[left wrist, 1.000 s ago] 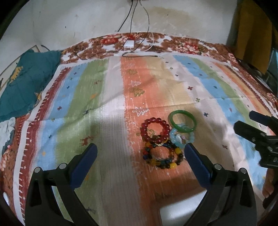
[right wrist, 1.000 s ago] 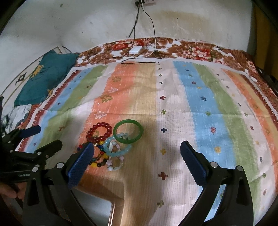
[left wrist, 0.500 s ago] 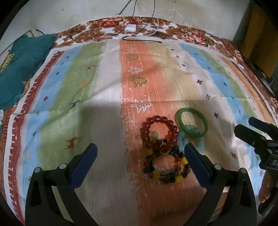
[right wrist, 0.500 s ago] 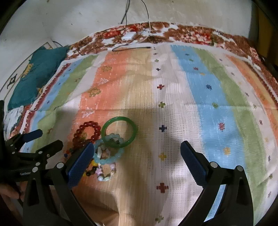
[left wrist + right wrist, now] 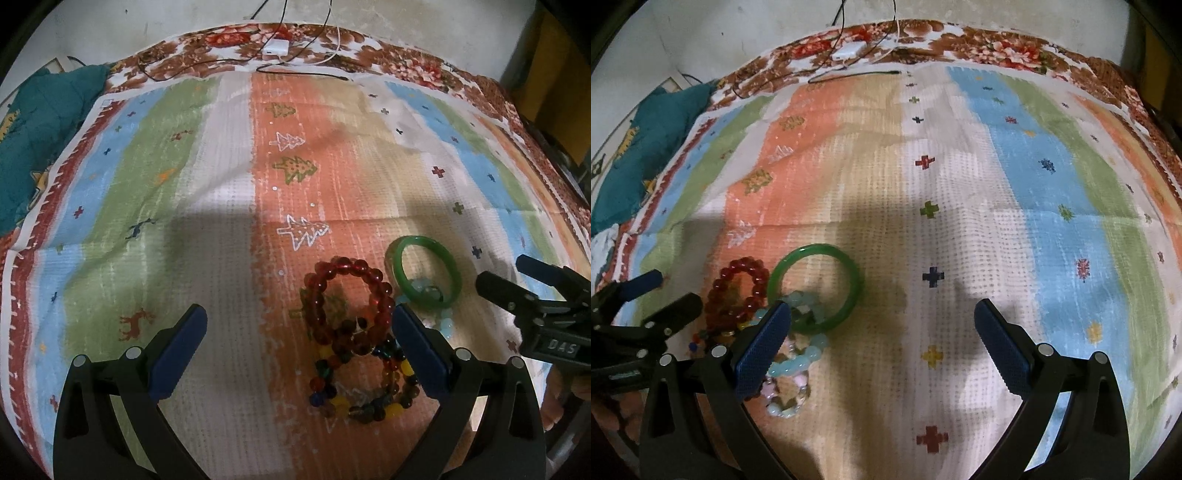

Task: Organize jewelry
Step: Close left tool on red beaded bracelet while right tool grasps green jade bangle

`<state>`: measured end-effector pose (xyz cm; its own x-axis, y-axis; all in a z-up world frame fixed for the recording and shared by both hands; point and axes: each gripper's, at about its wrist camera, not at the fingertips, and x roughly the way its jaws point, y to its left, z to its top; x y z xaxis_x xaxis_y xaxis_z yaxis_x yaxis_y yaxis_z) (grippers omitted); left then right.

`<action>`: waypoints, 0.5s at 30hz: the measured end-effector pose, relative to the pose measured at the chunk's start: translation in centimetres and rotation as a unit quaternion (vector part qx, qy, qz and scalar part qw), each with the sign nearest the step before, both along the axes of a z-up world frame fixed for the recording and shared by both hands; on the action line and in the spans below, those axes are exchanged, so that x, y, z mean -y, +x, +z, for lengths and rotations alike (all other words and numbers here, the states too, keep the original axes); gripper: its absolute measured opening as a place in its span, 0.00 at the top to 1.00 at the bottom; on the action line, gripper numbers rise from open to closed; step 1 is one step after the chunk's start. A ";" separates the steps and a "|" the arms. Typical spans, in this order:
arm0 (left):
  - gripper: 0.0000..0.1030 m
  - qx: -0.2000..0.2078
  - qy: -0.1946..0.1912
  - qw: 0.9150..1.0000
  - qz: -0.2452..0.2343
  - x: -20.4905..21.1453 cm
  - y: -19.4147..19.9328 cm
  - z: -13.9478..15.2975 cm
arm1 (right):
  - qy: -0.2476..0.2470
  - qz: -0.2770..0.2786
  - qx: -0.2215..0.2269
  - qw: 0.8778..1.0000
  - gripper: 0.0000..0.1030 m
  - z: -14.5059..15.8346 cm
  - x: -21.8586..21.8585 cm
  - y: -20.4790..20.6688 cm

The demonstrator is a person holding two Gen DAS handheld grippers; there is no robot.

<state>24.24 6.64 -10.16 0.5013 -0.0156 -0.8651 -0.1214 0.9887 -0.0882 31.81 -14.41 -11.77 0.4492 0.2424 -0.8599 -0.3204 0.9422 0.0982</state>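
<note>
Nearest the left gripper, whose fingers stand wide apart and hold nothing, a multicoloured bead bracelet lies on the striped blanket covering the bed. The red bead bracelet overlaps it just beyond, and the green bangle rests to the right of that. The left view shows the multicoloured beads plainly; in the right view they are mostly hidden behind the left finger of the right gripper. That view instead shows a pale blue bead bracelet and a pinkish one (barely glimpsed from the left), the blue one overlapping the bangle's near rim. The right gripper's fingers are also spread wide, empty, with the pile at their left tip. To the right of the jewellery the blanket lies bare. Far off, a white charger with cables sits near the bed's floral edge by the wall, and a teal cushion occupies the far left.
</note>
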 end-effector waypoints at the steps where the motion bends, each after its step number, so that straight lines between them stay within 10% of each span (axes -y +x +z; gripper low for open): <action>1: 0.06 -0.002 -0.002 1.000 0.000 0.0 0.1 -0.1 | -0.001 -0.002 -0.002 1.000 0.03 -0.2 0.0 0.2; 15: 0.34 -0.043 -0.006 0.999 -0.015 -0.1 1.6 -2.7 | -0.019 -0.002 -0.029 0.999 0.18 -2.5 -0.9 1.4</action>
